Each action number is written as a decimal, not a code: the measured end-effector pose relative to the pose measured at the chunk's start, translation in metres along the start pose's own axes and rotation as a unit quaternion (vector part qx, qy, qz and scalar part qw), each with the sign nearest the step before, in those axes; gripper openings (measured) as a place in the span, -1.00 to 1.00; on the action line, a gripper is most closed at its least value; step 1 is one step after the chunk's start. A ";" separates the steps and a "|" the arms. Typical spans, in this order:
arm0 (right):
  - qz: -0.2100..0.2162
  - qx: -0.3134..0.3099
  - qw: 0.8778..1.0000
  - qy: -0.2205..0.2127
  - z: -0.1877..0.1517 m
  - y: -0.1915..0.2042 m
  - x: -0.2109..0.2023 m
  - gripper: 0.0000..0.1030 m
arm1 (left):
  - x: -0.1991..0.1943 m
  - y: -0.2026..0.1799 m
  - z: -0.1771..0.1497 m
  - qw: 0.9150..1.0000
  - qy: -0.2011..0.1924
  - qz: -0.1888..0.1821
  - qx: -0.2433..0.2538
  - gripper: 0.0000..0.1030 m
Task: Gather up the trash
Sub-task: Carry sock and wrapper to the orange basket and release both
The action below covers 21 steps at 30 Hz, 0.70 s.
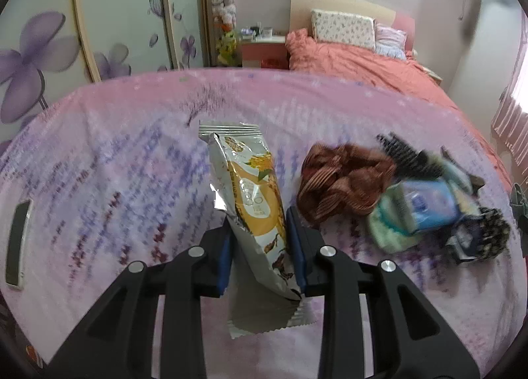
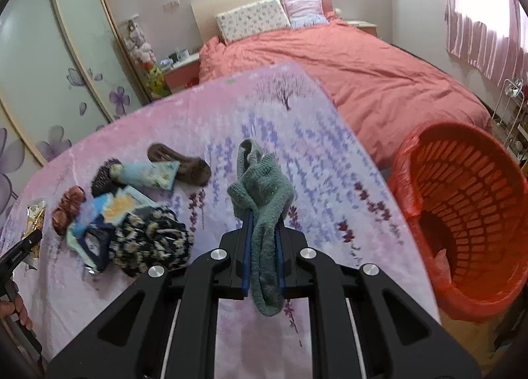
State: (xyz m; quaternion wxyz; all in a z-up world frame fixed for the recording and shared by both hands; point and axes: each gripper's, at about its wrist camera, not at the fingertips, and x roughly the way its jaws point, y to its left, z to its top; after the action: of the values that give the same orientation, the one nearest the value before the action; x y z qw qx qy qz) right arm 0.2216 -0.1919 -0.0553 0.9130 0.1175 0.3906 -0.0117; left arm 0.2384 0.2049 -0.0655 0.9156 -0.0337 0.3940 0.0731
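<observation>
Both grippers have a load and are at the carry step. The left gripper is partly closed, its pads pinching one snack wrapper held upright above the table. The right gripper is clamped tight on one green sock, which droops over both ends of the jaws. One red basket, lined with a red bag, stands just off the table's right edge. I judge the next move to be swinging each load over the basket rim before letting go. One heap of mixed bits is left on the table: a hairbrush, a tube, a brown scrunchie and a floral cloth can be told; the rest are too jumbled to count
</observation>
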 end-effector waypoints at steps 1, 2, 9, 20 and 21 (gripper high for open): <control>0.002 0.001 1.000 -0.007 0.002 0.000 -0.007 -0.77 | -0.007 -0.002 0.003 1.000 -0.006 -0.001 0.002 -0.41; 0.004 0.001 1.000 -0.013 0.004 0.000 -0.013 -0.77 | -0.013 -0.003 0.004 1.000 -0.011 -0.003 0.004 -0.41; 0.013 0.002 0.998 -0.058 0.013 -0.002 -0.054 -0.77 | -0.068 -0.036 0.026 0.998 -0.054 -0.024 0.028 -0.41; 0.010 0.010 0.993 -0.119 0.021 -0.023 -0.111 -0.77 | -0.127 -0.108 0.046 0.990 -0.092 -0.088 0.065 -0.41; 0.008 0.011 0.992 -0.122 0.022 -0.025 -0.114 -0.77 | -0.132 -0.116 0.047 0.989 -0.095 -0.094 0.070 -0.41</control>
State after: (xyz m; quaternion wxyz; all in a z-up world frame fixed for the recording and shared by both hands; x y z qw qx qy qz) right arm 0.1547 -0.2292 0.0357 0.9526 0.1284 0.2750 -0.0227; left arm 0.2011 0.0820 0.0625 0.9516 0.0005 0.3049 -0.0382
